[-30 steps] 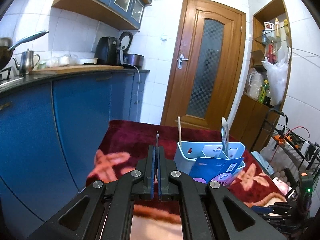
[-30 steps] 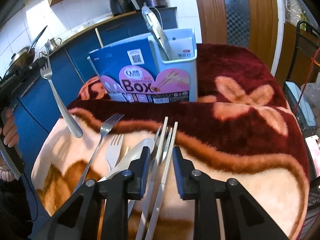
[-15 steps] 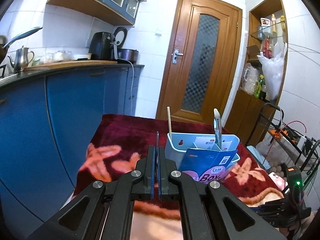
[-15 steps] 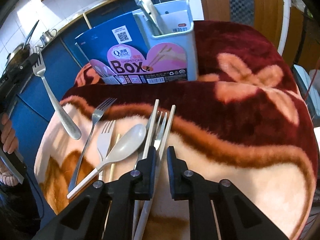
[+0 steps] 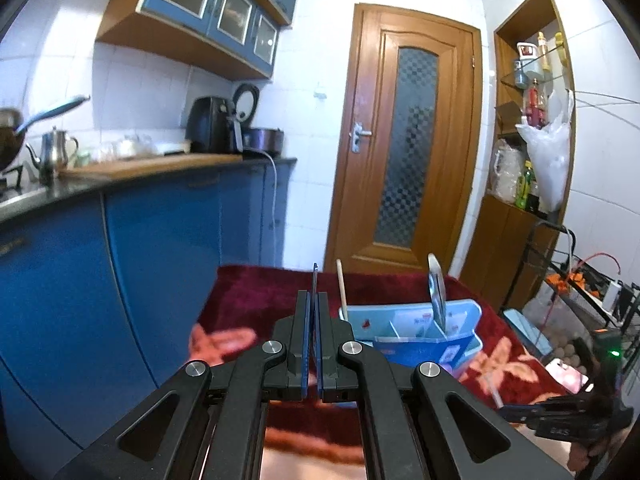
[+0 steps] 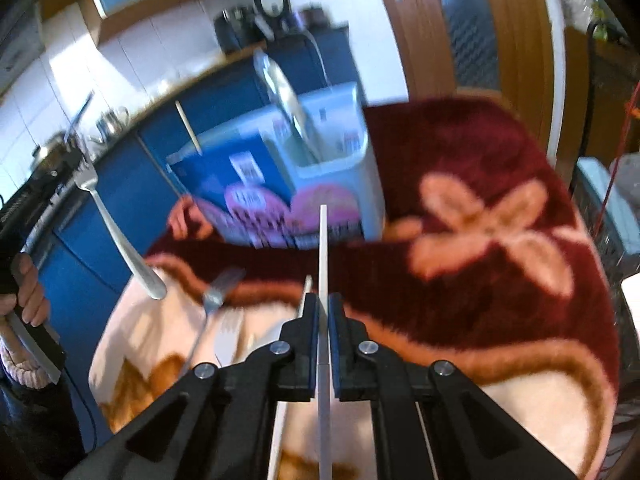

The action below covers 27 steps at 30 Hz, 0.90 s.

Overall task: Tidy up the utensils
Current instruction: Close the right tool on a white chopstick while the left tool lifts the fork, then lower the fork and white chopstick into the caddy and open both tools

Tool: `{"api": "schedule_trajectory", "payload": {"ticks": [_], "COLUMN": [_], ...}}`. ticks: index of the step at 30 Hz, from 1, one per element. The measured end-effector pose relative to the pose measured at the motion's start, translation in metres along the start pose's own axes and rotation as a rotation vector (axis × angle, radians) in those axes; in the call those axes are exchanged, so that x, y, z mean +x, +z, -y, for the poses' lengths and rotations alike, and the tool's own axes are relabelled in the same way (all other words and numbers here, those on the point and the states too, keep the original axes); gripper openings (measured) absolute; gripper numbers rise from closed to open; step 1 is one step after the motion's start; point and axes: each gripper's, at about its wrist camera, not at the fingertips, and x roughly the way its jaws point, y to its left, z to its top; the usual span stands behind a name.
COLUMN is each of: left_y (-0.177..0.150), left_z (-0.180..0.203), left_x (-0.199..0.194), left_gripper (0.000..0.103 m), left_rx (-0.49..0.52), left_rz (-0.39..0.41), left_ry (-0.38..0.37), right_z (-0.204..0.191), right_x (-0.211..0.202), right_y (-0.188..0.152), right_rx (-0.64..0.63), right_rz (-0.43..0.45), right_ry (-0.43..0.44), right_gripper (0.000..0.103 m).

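Note:
My right gripper [image 6: 323, 300] is closing its jaws on a white chopstick [image 6: 323, 248], whose tip points at the light blue utensil holder [image 6: 344, 168]; the pads press on it. A metal spoon [image 6: 284, 96] and a wooden chopstick [image 6: 188, 128] stand in the holder, and a blue chopstick box [image 6: 240, 176] leans on its front. My left gripper [image 5: 315, 300] is shut on a metal fork [image 6: 120, 240], held in the air at the left with its handle hanging down. In the left wrist view only the fork's thin edge [image 5: 315, 276] shows above the jaws.
Another white chopstick [image 6: 306, 292], a metal fork [image 6: 212, 300] and a pale fork [image 6: 226, 340] lie on the red and peach blanket [image 6: 500, 280]. Blue cabinets [image 5: 160, 260] run along the left. A wooden door [image 5: 404, 152] and shelves [image 5: 528, 160] stand behind.
My right gripper closed on the white chopstick and lifted it off the blanket, tilting the view up. The left gripper rose slightly, still holding the fork.

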Motion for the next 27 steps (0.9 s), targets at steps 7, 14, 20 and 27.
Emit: {"api": "schedule_trajectory", "payload": {"ticks": [7, 14, 20, 27], "left_y": [0.034, 0.074, 0.084, 0.066], "left_z": [0.005, 0.019, 0.033, 0.041], "left_x": [-0.009, -0.009, 0.018, 0.058], "left_gripper": [0.002, 0.002, 0.002, 0.002], "left_rx": [0.005, 0.066, 0.117, 0.155], "left_rz": [0.099, 0.215, 0.228, 0.164], "left_ry": [0.059, 0.141, 0.198, 0.223], "right_z": [-0.010, -0.010, -0.008, -0.008], "right_x": [-0.023, -0.032, -0.039, -0.048], "right_y": [0.010, 0.013, 0.017, 0.036], "right_rx": [-0.031, -0.052, -0.058, -0.070], "right_rz": [0.177, 0.246, 0.282, 0.342], "right_ry": [-0.002, -0.021, -0.023, -0.034], "right_gripper": [0.006, 0.006, 0.006, 0.006]}}
